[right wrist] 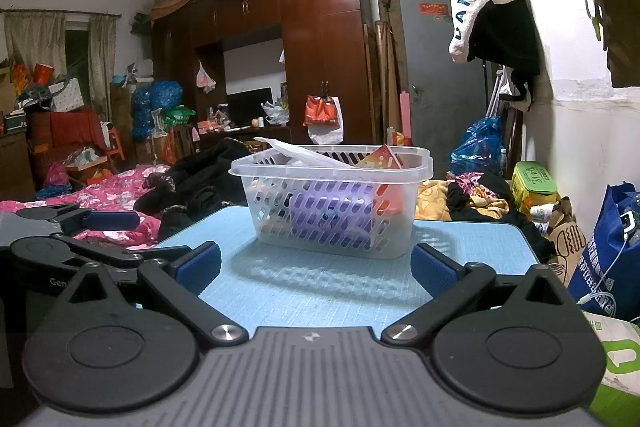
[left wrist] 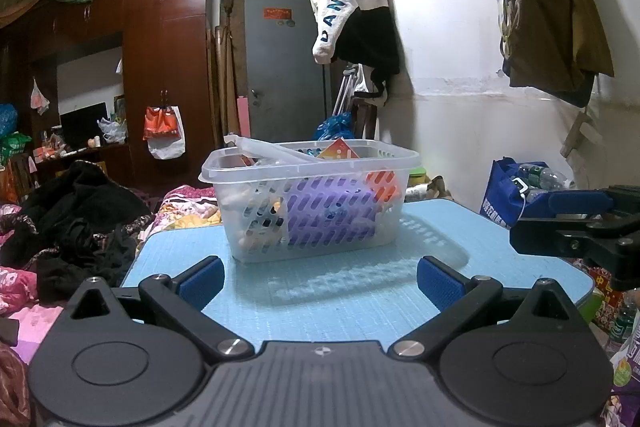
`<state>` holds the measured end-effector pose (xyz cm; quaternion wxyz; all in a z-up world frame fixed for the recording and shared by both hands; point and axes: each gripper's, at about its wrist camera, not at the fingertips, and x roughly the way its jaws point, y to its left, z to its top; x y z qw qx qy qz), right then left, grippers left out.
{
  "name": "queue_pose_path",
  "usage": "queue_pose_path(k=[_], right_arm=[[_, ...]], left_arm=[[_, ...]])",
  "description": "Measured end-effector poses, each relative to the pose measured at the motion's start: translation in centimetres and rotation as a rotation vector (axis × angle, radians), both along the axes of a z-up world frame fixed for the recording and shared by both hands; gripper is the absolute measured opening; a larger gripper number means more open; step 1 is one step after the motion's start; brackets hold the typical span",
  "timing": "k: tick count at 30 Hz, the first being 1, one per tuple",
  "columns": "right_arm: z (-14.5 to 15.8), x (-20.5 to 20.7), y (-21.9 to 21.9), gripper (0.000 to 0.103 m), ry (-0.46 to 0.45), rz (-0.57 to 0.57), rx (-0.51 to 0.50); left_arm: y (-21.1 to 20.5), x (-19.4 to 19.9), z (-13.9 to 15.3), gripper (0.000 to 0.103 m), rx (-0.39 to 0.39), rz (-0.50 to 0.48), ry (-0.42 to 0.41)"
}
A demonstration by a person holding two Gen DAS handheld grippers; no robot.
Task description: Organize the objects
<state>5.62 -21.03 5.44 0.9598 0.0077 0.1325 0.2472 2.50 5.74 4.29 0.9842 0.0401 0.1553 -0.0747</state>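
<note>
Two grippers face a filled plastic basket on a blue table.

Both the left gripper (left wrist: 320, 281) and right gripper (right wrist: 316, 267) have jaws spread wide, holding nothing. The clear slotted basket (left wrist: 310, 203) stands on the light-blue tabletop (left wrist: 340, 291), holding a purple item (left wrist: 332, 215) and an orange packet (left wrist: 339, 149).

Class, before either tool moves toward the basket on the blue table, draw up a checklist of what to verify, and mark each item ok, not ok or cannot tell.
1. Left tool open, holding nothing: ok.
2. Right tool open, holding nothing: ok.
3. Basket upright on the table: ok.
4. Table between tools and basket bare: ok.
5. Contents fully inside the basket: not ok, the orange card and a white piece stick above the rim.
6. Basket's weight: cannot tell.
</note>
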Motion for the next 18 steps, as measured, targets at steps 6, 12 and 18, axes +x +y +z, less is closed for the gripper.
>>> queue_pose_path(k=[6,12,18], right_arm=[[-0.13,0.12,0.06,0.103,0.002,0.002,-0.001],[-0.29,0.15,0.07,0.103,0.003,0.005,-0.003],[-0.4,0.15,0.03,0.103,0.005,0.005,-0.006]], left_arm=[[-0.31,0.02,-0.11,0.103,0.01,-0.014,0.006],[-0.34,0.1,-0.09,0.103,0.011,-0.015,0.0],[0.39,-0.01,0.2,0.103,-0.031,-0.009,-0.017]])
